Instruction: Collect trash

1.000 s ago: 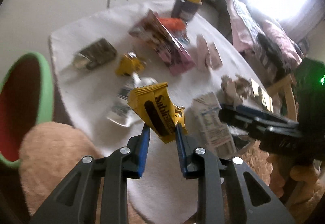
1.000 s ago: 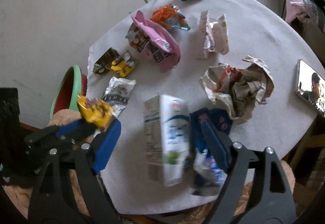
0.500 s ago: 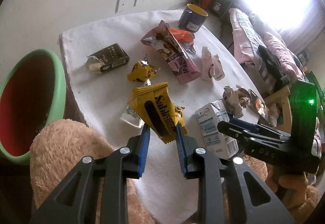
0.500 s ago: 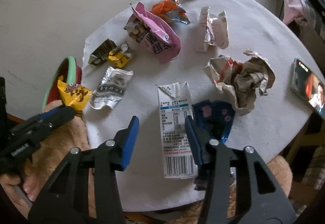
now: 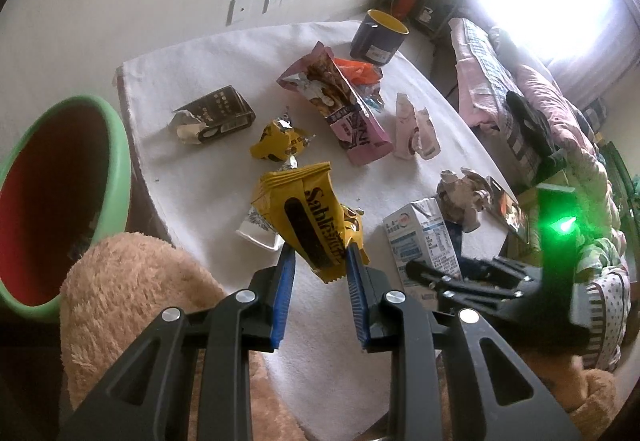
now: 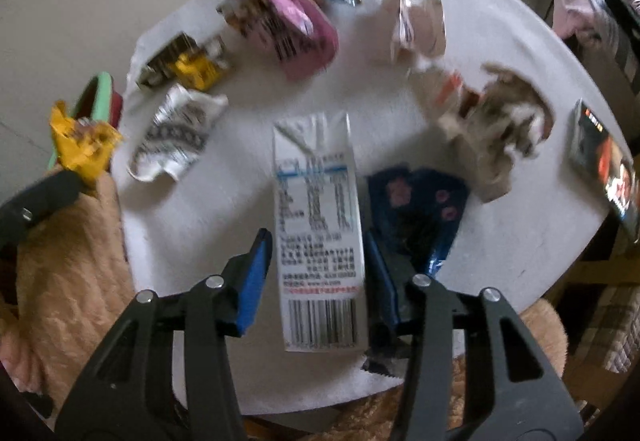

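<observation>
My left gripper [image 5: 320,261] is shut on a yellow snack wrapper [image 5: 312,217] and holds it above the table's near edge, right of the green bin [image 5: 116,169] with a red inside. The wrapper also shows in the right wrist view [image 6: 80,145]. My right gripper [image 6: 316,253] is open, with its fingers on either side of a white milk carton [image 6: 320,225] lying flat on the round white table [image 6: 520,201]. The carton also shows in the left wrist view [image 5: 424,233].
Other trash lies on the table: a pink snack bag [image 5: 344,109], a dark box [image 5: 216,113], a small yellow wrapper [image 5: 280,141], a silver wrapper [image 6: 176,133], crumpled paper [image 6: 492,125], a dark blue wrapper [image 6: 420,209]. A dark mug [image 5: 378,37] and a phone [image 6: 604,157] are there too.
My left gripper has drawn back and up with the yellow wrapper, nearer the bin. My right gripper has moved forward so its open fingers straddle the milk carton.
</observation>
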{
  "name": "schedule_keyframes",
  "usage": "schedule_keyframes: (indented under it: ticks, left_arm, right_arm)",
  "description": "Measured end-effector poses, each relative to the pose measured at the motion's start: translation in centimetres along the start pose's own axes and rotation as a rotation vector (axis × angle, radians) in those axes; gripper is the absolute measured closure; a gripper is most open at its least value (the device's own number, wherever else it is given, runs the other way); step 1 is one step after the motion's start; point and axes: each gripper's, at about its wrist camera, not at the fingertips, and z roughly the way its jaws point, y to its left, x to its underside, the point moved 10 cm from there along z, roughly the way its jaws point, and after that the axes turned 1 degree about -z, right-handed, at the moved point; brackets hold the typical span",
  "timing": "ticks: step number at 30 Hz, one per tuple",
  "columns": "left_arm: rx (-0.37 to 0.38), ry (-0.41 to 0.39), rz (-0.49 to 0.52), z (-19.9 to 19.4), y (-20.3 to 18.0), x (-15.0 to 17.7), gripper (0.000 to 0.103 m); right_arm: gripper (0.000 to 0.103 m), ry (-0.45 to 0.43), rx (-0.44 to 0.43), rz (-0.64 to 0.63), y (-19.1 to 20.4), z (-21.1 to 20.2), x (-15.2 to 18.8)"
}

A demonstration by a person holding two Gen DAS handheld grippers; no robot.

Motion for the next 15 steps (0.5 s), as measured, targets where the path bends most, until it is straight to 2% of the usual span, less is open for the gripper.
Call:
schedule_keyframes:
  ticks: [1,3,10,15]
  left_arm:
    - [0.0,0.0,0.0,0.0,0.0,0.0,0.079]
    - [-0.003,-0.008,0.002,-0.2,0.0,-0.1,0.079]
    - [-0.039,-0.089,0.018,-2.0,0.6,-1.6,0.079]
    - [-0.062,-0.147,-0.01,-4.0,2.1,-2.8,0.079]
  right_arm:
    - [0.063,-0.001,0.0,0.003,0.0,0.0,0.1]
    - [0.063,-0.017,-0.017,0.01,0.1,-0.5,-0.1]
    - [0.064,-0.164,-0.069,-0.003,2.0,-5.4,-2.9]
    - [0.064,-0.226,-0.106,-0.021,4.1,-8.0,-4.3]
